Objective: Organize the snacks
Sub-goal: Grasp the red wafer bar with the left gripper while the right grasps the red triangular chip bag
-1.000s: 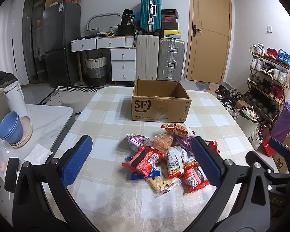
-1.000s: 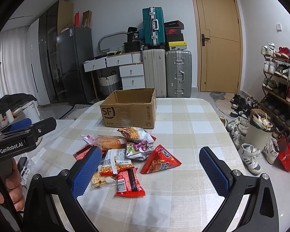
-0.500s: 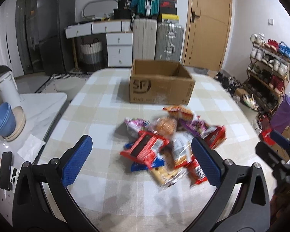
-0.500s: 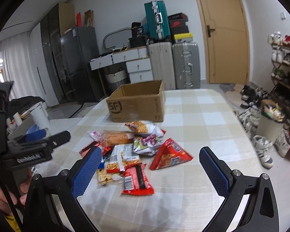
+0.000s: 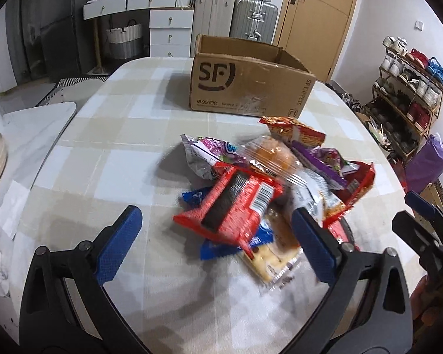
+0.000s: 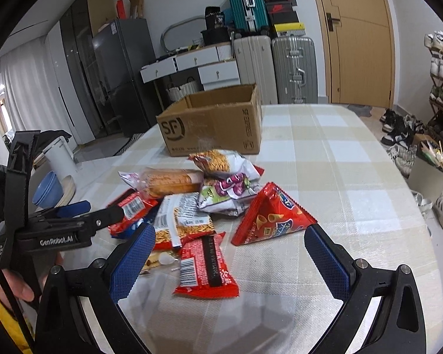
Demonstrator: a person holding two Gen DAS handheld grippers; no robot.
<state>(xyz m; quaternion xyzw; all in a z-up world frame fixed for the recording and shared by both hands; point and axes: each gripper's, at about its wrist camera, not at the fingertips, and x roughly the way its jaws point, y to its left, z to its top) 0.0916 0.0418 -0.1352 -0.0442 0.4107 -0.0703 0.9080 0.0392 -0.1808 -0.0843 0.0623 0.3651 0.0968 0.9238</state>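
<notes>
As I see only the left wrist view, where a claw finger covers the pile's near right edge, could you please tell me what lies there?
Observer: A flat red snack packet with a barcode lies there, nearest the right claw.
Operator: Is that claw gripping anything?
Observer: No, it is open and its pads press on nothing.
Operator: Anything else I miss?
Observer: A red triangular snack bag printed with cones lies on the checked tablecloth at the pile's right side.

Beige-checked tablecloth point(image 5: 127, 159), red snack packet point(image 5: 233, 209)
</notes>
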